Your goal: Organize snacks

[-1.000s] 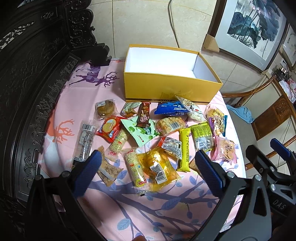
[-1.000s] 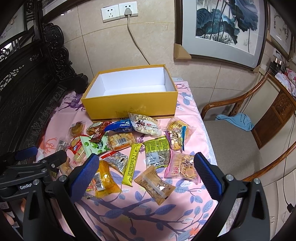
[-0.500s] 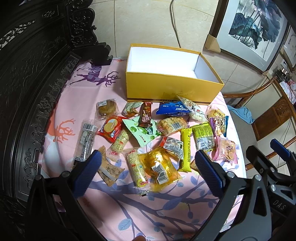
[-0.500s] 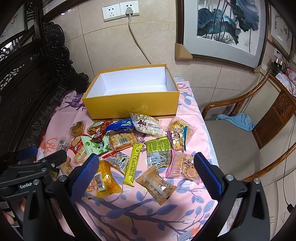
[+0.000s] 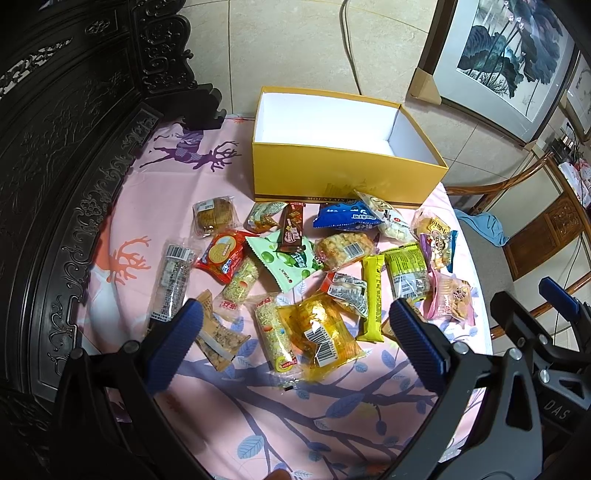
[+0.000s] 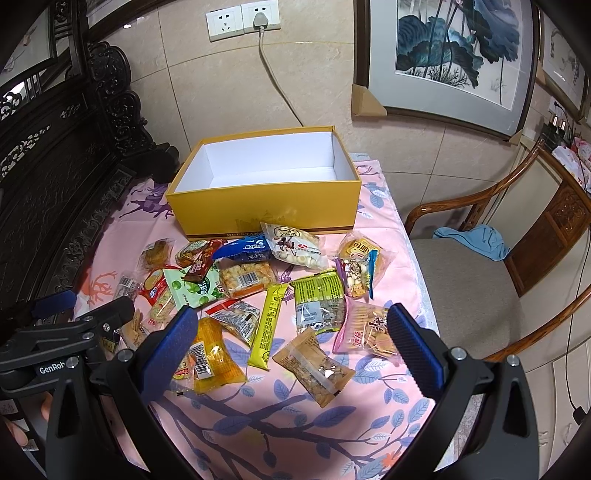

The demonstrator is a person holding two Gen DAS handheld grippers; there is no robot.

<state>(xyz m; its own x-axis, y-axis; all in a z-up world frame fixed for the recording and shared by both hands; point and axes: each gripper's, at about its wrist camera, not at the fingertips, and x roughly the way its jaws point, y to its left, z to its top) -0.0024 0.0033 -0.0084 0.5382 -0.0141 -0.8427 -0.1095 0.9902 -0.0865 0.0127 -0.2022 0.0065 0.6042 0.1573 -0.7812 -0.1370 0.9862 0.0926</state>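
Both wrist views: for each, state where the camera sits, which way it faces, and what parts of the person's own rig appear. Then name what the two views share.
Left wrist view: sits behind the left tongs, looking forward and down over the snacks; the right tongs show at its right edge.
Right wrist view: sits behind the right tongs, facing the wall; the left tongs' frame shows at left.
Shared: yellow box, long yellow packet, pink tablecloth.

Ahead of the tool, a pink tablecloth (image 6: 376, 398) printed with blue leaves and purple deer. Beyond, a tiled wall with a white double socket (image 6: 242, 20), grey cable (image 6: 275, 85) plugged in and trailing down. Upper right, a framed lotus painting (image 6: 454, 48). To the right, a wooden armchair (image 6: 480, 280) with a blue cloth (image 6: 474, 240) on its seat. To the left, dark carved furniture (image 5: 55, 147).
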